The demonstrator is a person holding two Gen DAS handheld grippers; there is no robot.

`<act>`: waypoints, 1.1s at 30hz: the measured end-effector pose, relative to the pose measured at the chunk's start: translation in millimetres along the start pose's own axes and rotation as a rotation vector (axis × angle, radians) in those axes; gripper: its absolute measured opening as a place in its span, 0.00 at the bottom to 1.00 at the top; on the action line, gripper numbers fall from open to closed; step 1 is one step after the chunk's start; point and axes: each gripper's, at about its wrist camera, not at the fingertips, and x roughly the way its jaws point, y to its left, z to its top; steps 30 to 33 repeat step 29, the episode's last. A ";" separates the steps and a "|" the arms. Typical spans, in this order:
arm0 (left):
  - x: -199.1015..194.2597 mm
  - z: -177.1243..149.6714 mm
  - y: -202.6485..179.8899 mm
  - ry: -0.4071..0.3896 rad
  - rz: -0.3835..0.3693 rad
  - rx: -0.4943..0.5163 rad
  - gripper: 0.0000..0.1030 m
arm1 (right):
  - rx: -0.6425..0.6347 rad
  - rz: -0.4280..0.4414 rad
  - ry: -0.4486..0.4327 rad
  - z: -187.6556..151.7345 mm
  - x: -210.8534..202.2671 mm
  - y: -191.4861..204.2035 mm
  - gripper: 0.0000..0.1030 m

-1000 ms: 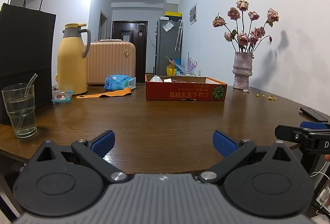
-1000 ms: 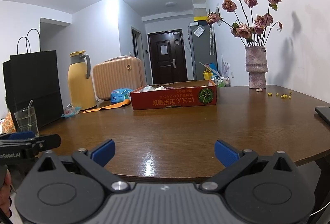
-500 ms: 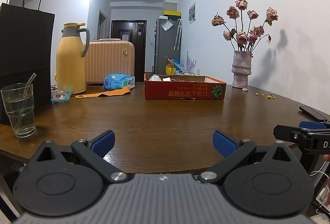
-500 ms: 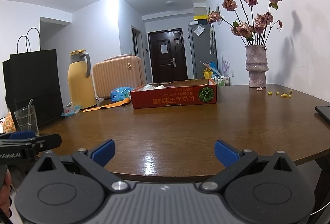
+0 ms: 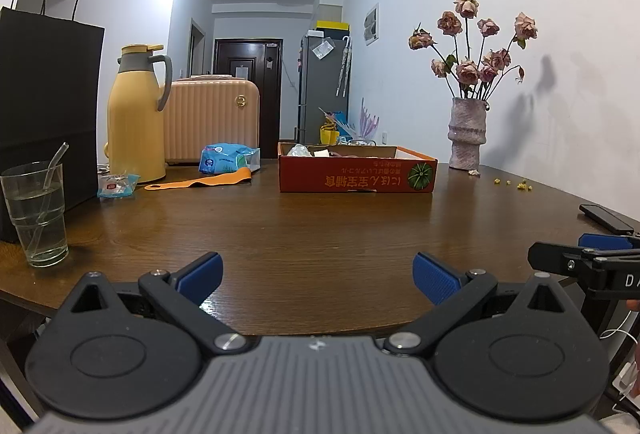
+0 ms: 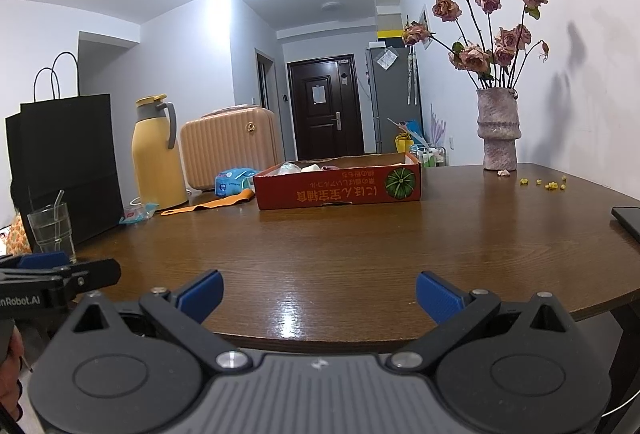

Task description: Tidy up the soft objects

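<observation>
Both the left gripper (image 5: pixel 316 274) and right gripper (image 6: pixel 318 294) are held at the near counter (image 5: pixel 320 234) edge, jaws released and empty. The soft wipes pack (image 5: pixel 228 158) and orange strip (image 5: pixel 200 181) are seen at 11 o'clock, beside the red box (image 5: pixel 356 178), presumably their destination.

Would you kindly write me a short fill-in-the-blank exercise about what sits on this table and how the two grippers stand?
1. The jaws of the left gripper and the right gripper are both ____.
2. The glass holds water and a clear ____.
3. The dried roses stand in a vase near the ____ wall.
4. The orange strap lies in front of the blue ____.

Missing words: open; straw; white; packet
</observation>
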 end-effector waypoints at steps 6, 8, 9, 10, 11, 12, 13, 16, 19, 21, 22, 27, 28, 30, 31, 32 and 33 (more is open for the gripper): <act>0.8 1.1 1.3 0.008 -0.002 0.002 1.00 | 0.004 -0.006 -0.001 0.2 -0.6 -0.7 1.00; 0.7 1.2 0.5 0.006 -0.003 0.004 1.00 | 0.003 -0.005 -0.001 0.3 -0.6 -0.7 1.00; 0.7 1.3 0.6 0.006 -0.002 0.003 1.00 | 0.003 -0.005 -0.001 0.2 -0.7 -0.7 1.00; 0.8 1.4 0.5 0.005 -0.002 0.002 1.00 | 0.002 -0.005 -0.001 0.3 -0.8 -0.7 1.00; 0.9 1.6 0.8 0.004 -0.001 0.003 1.00 | 0.002 -0.005 -0.002 0.4 -1.1 -0.9 1.00; 0.4 1.4 0.5 0.003 -0.001 0.003 1.00 | 0.001 -0.005 -0.002 0.3 -1.3 -1.0 1.00; 0.1 1.4 0.4 0.000 -0.001 0.004 1.00 | 0.001 -0.005 -0.002 0.3 -1.3 -1.0 1.00; 0.0 1.5 0.1 -0.003 -0.002 0.007 1.00 | 0.001 -0.004 -0.003 0.3 -1.3 -0.9 1.00; -0.2 1.4 -0.2 -0.002 -0.001 0.008 1.00 | 0.002 -0.005 -0.003 0.2 -1.5 -1.1 1.00; 0.0 1.6 0.1 -0.002 -0.001 0.006 1.00 | 0.003 -0.005 -0.003 0.3 -1.6 -1.0 1.00; -0.3 1.4 0.0 -0.004 -0.002 0.007 1.00 | 0.003 -0.006 -0.003 0.6 -1.8 -1.1 1.00; -0.6 -0.1 -2.1 -0.005 -0.013 0.020 1.00 | 0.003 -0.005 -0.002 0.7 -1.7 -1.4 1.00; -0.5 -0.1 -2.2 -0.006 -0.015 0.022 1.00 | 0.004 -0.005 -0.002 0.7 -1.6 -1.3 1.00; -0.8 -0.2 -2.5 -0.008 -0.017 0.024 1.00 | 0.004 -0.006 -0.001 0.8 -1.5 -1.7 1.00; -0.8 -0.2 -2.5 -0.008 -0.017 0.024 1.00 | 0.004 -0.006 -0.001 0.8 -1.5 -1.7 1.00; -0.8 -0.2 -2.5 -0.008 -0.017 0.024 1.00 | 0.004 -0.006 -0.001 0.8 -1.5 -1.7 1.00; -0.8 -0.2 -2.5 -0.008 -0.017 0.024 1.00 | 0.004 -0.006 -0.001 0.8 -1.5 -1.7 1.00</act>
